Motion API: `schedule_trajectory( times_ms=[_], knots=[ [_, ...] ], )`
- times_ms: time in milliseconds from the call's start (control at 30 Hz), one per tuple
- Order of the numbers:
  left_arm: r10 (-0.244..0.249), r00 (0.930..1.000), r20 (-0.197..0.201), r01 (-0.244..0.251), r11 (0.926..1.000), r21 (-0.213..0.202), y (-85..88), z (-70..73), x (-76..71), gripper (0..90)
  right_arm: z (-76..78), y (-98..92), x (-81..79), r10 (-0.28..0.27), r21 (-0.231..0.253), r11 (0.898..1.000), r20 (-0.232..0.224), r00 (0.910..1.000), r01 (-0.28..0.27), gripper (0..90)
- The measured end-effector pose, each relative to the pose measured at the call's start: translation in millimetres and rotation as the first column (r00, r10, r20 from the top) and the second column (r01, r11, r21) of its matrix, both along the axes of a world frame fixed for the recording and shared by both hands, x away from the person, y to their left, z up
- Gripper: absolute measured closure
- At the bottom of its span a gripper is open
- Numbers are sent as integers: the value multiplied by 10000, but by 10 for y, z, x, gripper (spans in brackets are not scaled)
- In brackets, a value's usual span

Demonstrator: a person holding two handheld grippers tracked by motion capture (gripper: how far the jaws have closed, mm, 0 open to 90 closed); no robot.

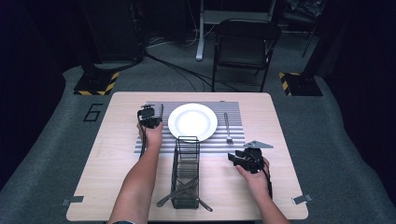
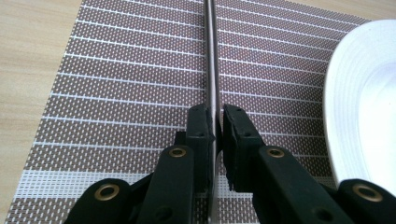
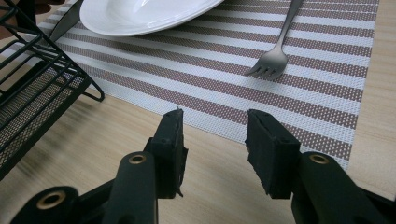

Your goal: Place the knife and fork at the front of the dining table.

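Note:
A slim metal knife [image 2: 211, 56] lies along the striped placemat [image 2: 116, 93], left of the white plate [image 1: 192, 121]. My left gripper [image 2: 215, 114] is shut on the knife, its pads pressed against both sides, low over the mat. In the high view the left gripper [image 1: 150, 116] sits at the mat's left part. A fork [image 1: 227, 127] lies on the mat right of the plate, tines toward me. My right gripper [image 1: 236, 158] hovers over bare wood near the mat's front right corner. Its jaws stand apart with nothing between them, and the right gripper [image 3: 215, 123] faces the fork [image 3: 275, 56].
A black wire caddy [image 1: 186, 172] stands in the table's front middle with cutlery [image 1: 180, 191] lying in it; its frame [image 3: 28, 93] is left of my right gripper. A folding chair [image 1: 245, 44] stands beyond the table's far edge.

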State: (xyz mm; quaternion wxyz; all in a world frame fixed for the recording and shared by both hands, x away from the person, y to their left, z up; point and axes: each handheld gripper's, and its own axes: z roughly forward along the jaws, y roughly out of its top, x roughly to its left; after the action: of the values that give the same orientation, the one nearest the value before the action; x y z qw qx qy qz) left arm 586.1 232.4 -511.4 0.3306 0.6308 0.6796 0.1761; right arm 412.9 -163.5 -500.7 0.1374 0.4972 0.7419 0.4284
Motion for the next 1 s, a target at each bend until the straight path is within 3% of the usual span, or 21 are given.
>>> schedule_trajectory(
  times_ms=[300,367,467,500,667,700,867,1000],
  knots=[
    [10,10000,6,-10,9999,-164,59,8,-4,767,-3,5,2,9,-52,10000,29,10000,-9,565],
    [11,9999,103,-8,9995,-310,95,51,-7,696,-2,4,1,0,-45,10000,15,10000,0,564],
    [85,9995,303,-68,9984,-560,157,131,-14,669,6,2,-4,-33,27,10000,40,10000,33,564],
    [-89,9994,322,105,9987,-491,212,214,-31,651,16,-7,-7,-70,34,10000,77,9999,70,564],
    [-583,9981,193,587,9981,-183,277,361,-162,605,20,-28,4,-31,8,10000,191,9998,31,564],
    [-838,9956,413,841,9964,-78,309,437,-264,588,22,-27,-1,-50,11,10000,174,9998,50,563],
    [-1474,9882,417,1461,9887,321,365,537,-372,539,42,-32,-36,-94,-46,9999,275,9996,95,562],
    [-1803,9805,783,1811,9835,-29,374,571,-451,502,47,-36,-41,-138,-9,9999,321,9994,138,560]
  ],
)
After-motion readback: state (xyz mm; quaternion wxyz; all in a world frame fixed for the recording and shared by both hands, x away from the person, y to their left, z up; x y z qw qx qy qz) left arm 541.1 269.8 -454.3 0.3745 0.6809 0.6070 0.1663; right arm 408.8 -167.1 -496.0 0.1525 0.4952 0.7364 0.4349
